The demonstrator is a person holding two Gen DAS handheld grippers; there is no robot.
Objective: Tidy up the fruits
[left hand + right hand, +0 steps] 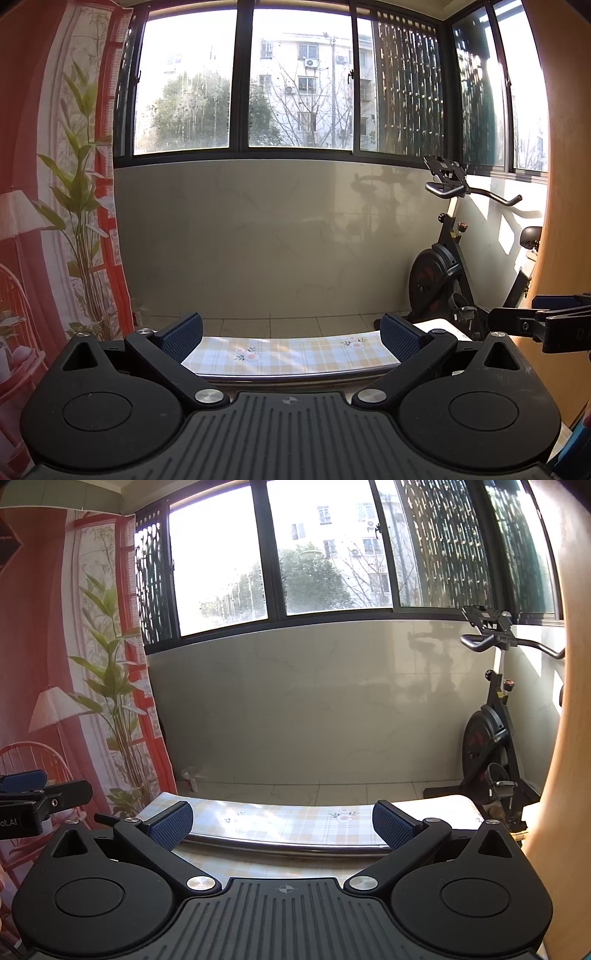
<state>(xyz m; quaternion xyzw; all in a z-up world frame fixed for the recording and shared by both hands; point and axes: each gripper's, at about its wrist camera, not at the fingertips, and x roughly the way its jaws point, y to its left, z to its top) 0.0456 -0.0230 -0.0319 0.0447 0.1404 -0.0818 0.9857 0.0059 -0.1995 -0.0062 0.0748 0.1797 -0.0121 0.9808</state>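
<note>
Black ribbed housing fills the bottom of both wrist views, and from it the left tongs (291,334) and the right tongs (282,821) reach forward with their blue-padded fingers spread wide apart, nothing between them. Both sets hang level above the near end of the surface (295,352), which wears a yellow-and-white checked cloth printed with small flowers and has a metal rim along its front edge. No fruit shows in either view; only the cloth's far strip is visible past the housings, and whatever lies closer is hidden under them.

At the right edge of the left view, the right tongs' black side and blue pad (550,317) jut in; at the left edge of the right view, the left tongs' body (33,797) does the same, so the two are held side by side.

Beyond the surface lies a tiled floor (332,792), then a pale wall under a wide dark-framed window (243,81) looking onto trees and a white apartment block. An exercise bike (443,266) stands at the right, close to the surface's far corner. On the left hangs a red-and-white printed backdrop (55,664) showing a lamp, a chair and a leafy plant. A small container (192,777) sits on the floor by the wall, too small to identify.
</note>
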